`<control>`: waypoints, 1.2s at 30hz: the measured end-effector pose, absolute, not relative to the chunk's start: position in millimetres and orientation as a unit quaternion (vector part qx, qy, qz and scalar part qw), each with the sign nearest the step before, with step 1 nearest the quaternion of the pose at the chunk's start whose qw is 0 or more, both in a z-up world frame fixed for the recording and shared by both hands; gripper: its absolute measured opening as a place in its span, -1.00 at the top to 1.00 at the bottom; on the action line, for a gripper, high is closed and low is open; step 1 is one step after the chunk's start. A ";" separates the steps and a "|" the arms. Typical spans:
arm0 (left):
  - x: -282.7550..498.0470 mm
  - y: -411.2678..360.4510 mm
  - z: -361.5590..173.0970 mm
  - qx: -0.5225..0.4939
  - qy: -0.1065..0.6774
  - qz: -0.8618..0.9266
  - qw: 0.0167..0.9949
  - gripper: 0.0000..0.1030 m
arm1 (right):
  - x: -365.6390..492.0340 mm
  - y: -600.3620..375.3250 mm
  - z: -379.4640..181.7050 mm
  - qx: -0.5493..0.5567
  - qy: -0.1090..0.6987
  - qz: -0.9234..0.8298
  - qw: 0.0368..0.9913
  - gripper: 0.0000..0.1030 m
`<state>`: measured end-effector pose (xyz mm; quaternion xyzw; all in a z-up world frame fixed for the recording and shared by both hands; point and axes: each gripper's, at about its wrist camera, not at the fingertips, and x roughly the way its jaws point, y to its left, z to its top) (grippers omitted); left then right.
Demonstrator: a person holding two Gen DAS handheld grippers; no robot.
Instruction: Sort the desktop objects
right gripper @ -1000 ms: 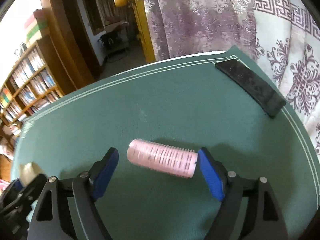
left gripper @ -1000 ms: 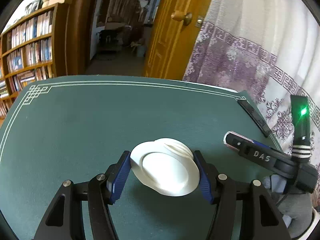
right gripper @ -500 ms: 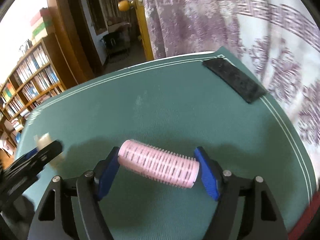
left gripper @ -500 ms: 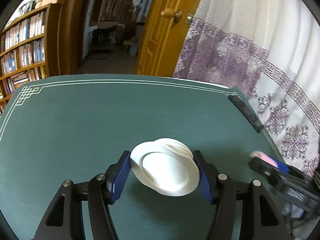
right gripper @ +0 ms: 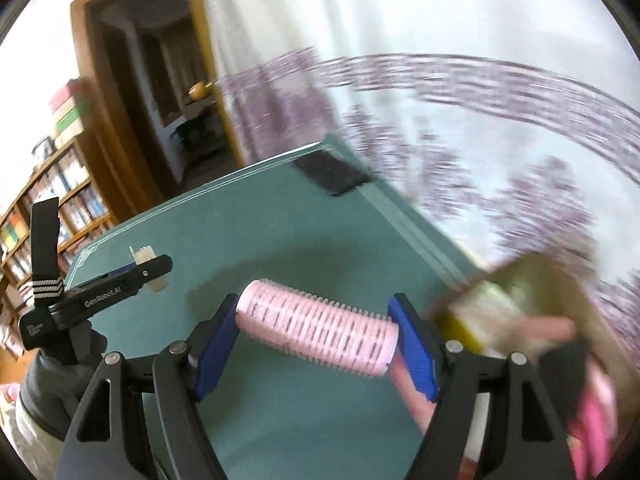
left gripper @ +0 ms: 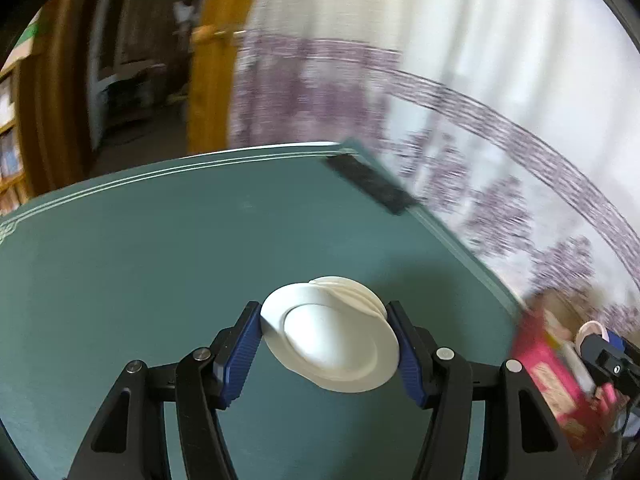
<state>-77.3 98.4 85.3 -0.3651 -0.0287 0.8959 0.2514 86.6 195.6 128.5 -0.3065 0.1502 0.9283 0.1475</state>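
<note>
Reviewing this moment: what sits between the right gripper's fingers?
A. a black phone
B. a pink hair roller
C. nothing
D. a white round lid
B: in the right wrist view the pink hair roller lies crosswise, clamped end to end by the right gripper.

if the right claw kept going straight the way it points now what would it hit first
Probably the green tabletop ahead of the held pink hair roller; nothing else lies in that line before the black slab, though depth is unclear.
</note>
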 end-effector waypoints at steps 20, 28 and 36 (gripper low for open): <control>37.2 310.3 111.5 -0.357 0.063 0.815 0.453 -0.23 | 239.5 269.9 98.5 -0.310 0.187 0.904 0.227 -0.51; 46.4 345.3 104.0 -0.362 0.086 0.798 0.474 -0.23 | 229.0 264.7 87.6 -0.316 0.169 0.908 0.216 -0.51; 41.2 358.6 94.0 -0.374 0.090 0.788 0.481 -0.23 | 227.8 267.7 81.0 -0.331 0.155 0.904 0.223 -0.51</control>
